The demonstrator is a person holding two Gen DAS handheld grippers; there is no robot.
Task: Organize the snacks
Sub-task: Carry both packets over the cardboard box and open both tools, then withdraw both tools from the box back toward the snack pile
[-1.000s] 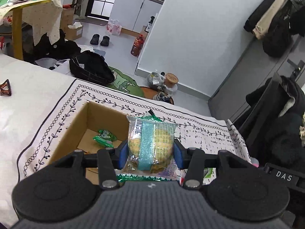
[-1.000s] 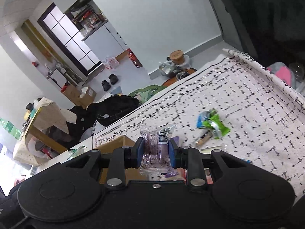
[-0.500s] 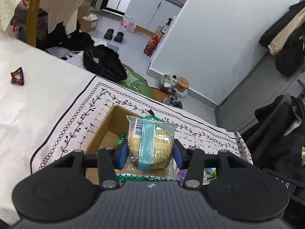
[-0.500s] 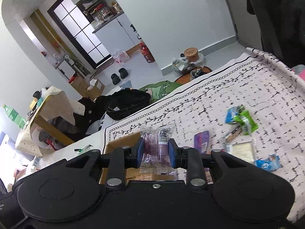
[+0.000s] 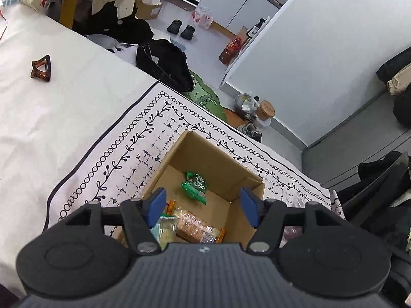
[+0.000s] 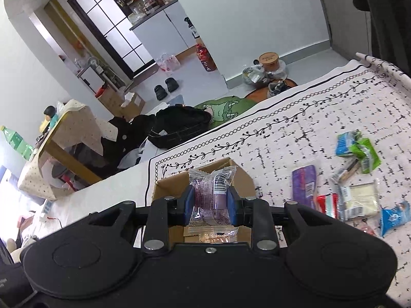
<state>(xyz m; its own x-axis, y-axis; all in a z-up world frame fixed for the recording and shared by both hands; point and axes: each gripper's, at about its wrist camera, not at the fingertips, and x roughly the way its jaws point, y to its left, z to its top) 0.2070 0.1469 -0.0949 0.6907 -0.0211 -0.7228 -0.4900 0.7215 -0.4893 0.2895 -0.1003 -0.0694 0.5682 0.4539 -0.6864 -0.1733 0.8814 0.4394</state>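
My left gripper (image 5: 203,206) hung with jaws spread and empty above the cardboard box (image 5: 253,183), where a green packet (image 5: 195,183) lay. My right gripper (image 6: 209,201) clamped a purple-banded snack (image 6: 214,192) over that box; loose snacks (image 6: 359,197) lay nearby on the patterned cloth (image 6: 295,128).

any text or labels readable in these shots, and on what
No text reads clearly.
Purple snack packet held in the right gripper: a barcode, digits too small.
Green packet in the cardboard box: white print, blurred.
Loose packets on the tablecloth: labels too small.
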